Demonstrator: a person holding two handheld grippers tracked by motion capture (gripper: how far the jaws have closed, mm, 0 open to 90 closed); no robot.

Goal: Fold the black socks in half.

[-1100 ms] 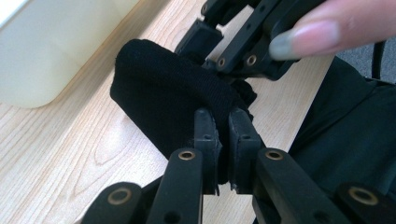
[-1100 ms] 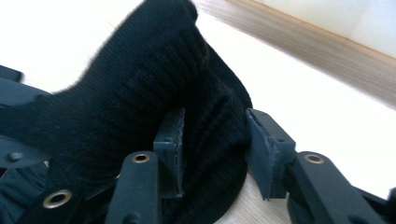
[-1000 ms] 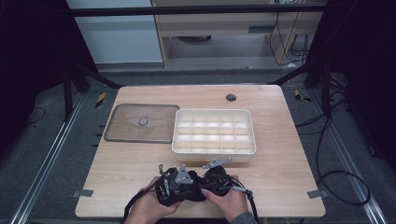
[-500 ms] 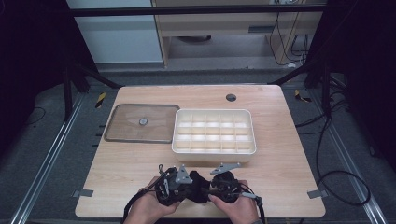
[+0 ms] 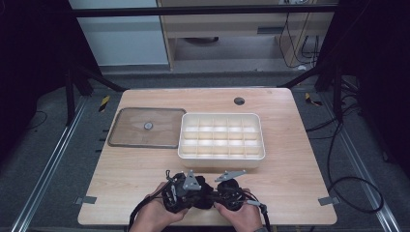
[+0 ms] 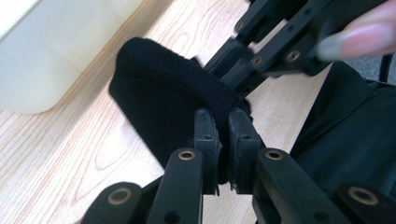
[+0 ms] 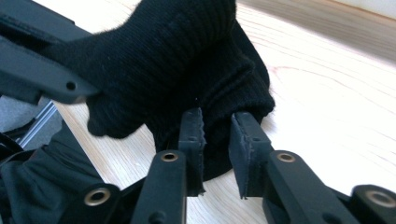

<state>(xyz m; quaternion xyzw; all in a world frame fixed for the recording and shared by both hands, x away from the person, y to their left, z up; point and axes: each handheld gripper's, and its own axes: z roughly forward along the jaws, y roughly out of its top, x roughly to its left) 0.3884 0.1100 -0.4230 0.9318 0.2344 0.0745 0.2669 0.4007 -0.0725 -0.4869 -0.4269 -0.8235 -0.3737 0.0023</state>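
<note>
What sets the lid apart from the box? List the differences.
The lid is tinted and see-through; the box is opaque cream. The lid lies flat and thin, with a small knob at its middle; the box stands taller and is split into compartments. Both are rounded rectangles lying side by side on the table.

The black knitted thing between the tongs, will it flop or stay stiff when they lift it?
Probably floppy: the black knitted cloth bunches and folds where the left tongs pinch it. It looks soft and light, unlikely to roll. The right tongs have just been closing on its ribbed edge, which should grip well.
</note>
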